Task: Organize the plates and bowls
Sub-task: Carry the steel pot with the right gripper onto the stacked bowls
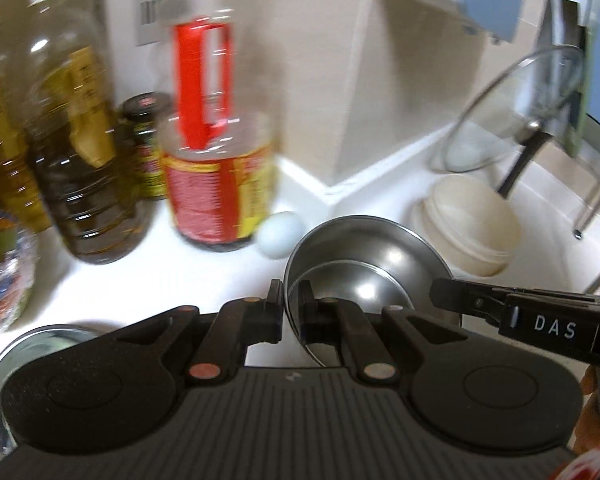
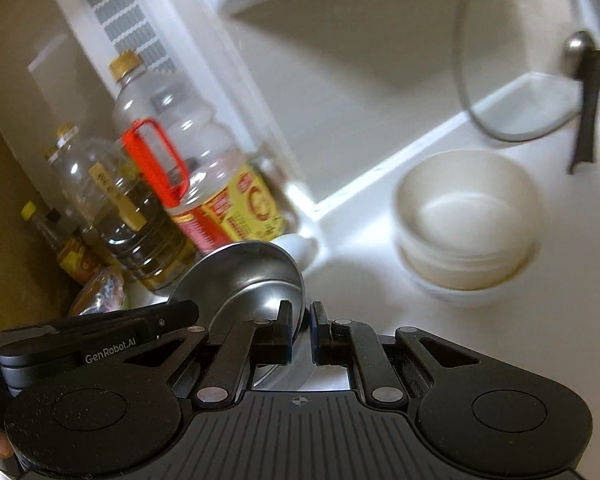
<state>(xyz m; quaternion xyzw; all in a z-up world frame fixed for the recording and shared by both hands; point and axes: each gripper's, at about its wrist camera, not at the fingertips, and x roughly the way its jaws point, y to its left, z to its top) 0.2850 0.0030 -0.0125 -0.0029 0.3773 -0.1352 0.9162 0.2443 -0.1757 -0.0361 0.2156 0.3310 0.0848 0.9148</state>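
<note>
A steel bowl (image 1: pixel 364 256) is held tilted above the white counter, gripped from both sides. My left gripper (image 1: pixel 291 312) is shut on its near rim. My right gripper (image 2: pixel 302 332) is shut on the opposite rim of the same steel bowl (image 2: pixel 256 272); it also shows in the left wrist view (image 1: pixel 452 300) at the bowl's right edge. A stack of cream bowls (image 1: pixel 472 228) stands on the counter behind and to the right, and also shows in the right wrist view (image 2: pixel 466 224). Another steel dish (image 1: pixel 28 344) lies at the lower left under my left gripper.
Oil bottles (image 1: pixel 76 160), a red-handled bottle (image 1: pixel 216 140) and a dark jar (image 1: pixel 146 144) crowd the back left. A pale egg (image 1: pixel 280 234) lies by the bottle. A glass lid (image 1: pixel 512 108) leans on a rack at the back right. A wrapped packet (image 1: pixel 0 272) sits left.
</note>
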